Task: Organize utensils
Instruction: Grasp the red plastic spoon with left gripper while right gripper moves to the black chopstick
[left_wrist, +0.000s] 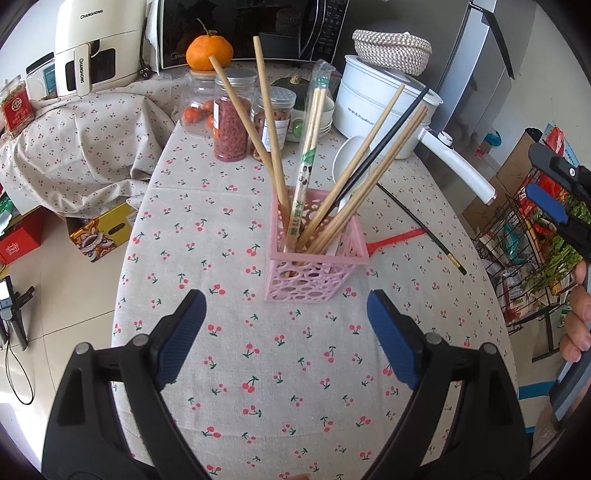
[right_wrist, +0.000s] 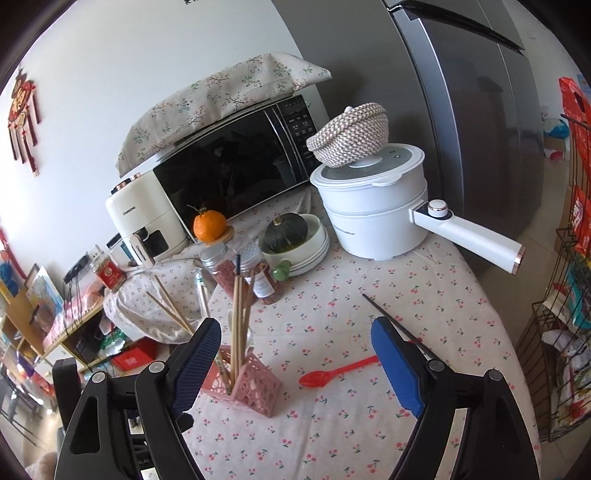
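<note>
A pink perforated holder (left_wrist: 316, 264) stands on the cherry-print table and holds several wooden chopsticks, a wrapped pair, one black chopstick and a white spoon (left_wrist: 349, 157). It also shows in the right wrist view (right_wrist: 246, 384). A red plastic spoon (right_wrist: 336, 373) lies on the cloth right of the holder, its handle (left_wrist: 397, 238) showing behind the holder. A single black chopstick (left_wrist: 424, 230) lies on the table beyond the spoon (right_wrist: 397, 325). My left gripper (left_wrist: 286, 339) is open and empty, just in front of the holder. My right gripper (right_wrist: 295, 363) is open and empty, above the red spoon.
At the back stand a white electric pot (right_wrist: 373, 218) with a long handle, jars (left_wrist: 231, 118), a bowl with a squash (right_wrist: 291, 236), an orange (left_wrist: 209, 51), a microwave (right_wrist: 229, 177) and an air fryer (left_wrist: 94, 44). A wire rack (left_wrist: 532, 258) stands to the right, off the table.
</note>
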